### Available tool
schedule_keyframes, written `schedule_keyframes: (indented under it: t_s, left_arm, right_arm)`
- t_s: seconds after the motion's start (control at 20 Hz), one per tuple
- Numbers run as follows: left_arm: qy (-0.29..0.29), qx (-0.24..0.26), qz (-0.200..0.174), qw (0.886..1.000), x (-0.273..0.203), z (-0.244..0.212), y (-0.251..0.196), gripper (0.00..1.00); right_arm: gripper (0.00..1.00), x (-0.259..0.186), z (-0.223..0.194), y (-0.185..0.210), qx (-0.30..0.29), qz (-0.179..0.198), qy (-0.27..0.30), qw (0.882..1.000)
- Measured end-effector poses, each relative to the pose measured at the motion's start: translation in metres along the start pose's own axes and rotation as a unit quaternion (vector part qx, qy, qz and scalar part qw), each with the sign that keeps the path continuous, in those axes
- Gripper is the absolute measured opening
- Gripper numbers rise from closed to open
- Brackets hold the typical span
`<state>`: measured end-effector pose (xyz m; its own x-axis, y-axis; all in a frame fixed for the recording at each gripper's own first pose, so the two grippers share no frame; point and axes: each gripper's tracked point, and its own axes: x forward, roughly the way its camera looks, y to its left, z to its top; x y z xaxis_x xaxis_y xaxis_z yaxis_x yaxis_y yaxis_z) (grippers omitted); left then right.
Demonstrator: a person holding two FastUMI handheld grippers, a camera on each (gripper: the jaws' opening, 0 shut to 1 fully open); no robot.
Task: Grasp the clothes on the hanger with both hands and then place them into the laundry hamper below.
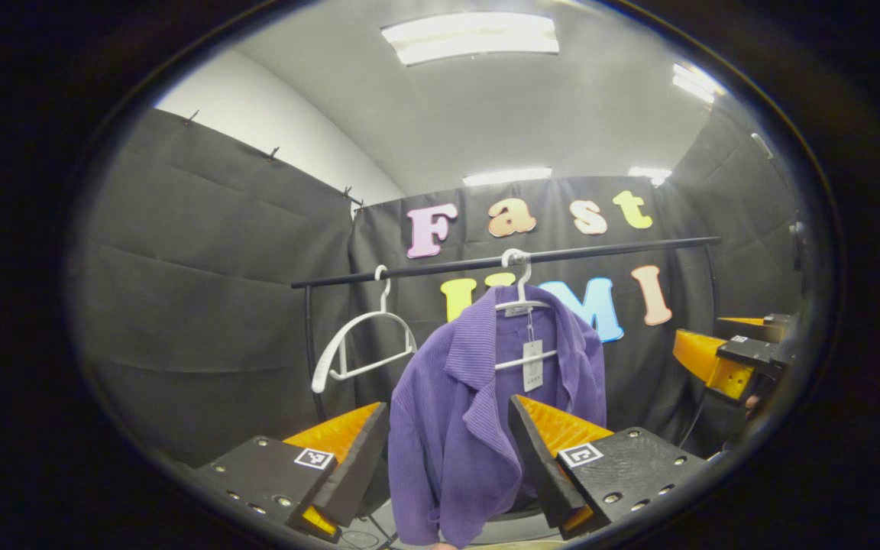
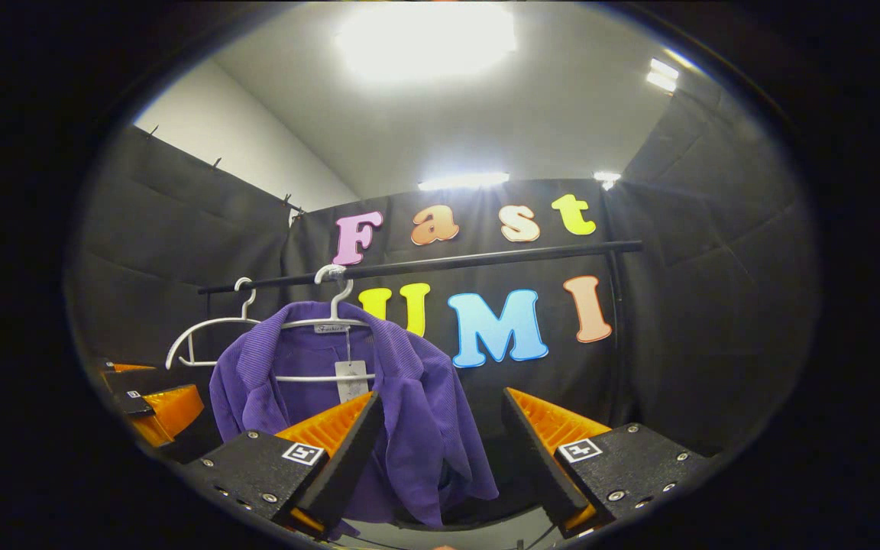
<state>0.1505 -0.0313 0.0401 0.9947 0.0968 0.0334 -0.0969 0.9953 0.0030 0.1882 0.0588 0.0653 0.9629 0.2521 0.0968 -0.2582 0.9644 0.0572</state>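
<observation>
Left gripper view: left tongs (image 1: pixel 448 451) spread wide, empty, purple cardigan (image 1: pixel 478 412) dead ahead between fingers, hanging long-axis vertical from white hanger (image 1: pixel 522 305) on black rail (image 1: pixel 600 252). Right gripper view: right tongs (image 2: pixel 440 451) also agape, empty; cardigan ahead, offset left. Left tongs judged better lined up. Hamper unseen.
</observation>
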Motion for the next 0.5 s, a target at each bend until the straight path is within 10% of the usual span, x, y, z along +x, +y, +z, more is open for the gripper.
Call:
schedule_keyframes:
  t_s: [0.5]
  left_arm:
    - [0.009, 0.008, 0.025, 1.000, 0.057, -0.015, -0.017, 0.96]
  right_arm:
    - [0.95, 0.084, -0.022, 0.019, 0.023, 0.055, 0.014, 0.998]
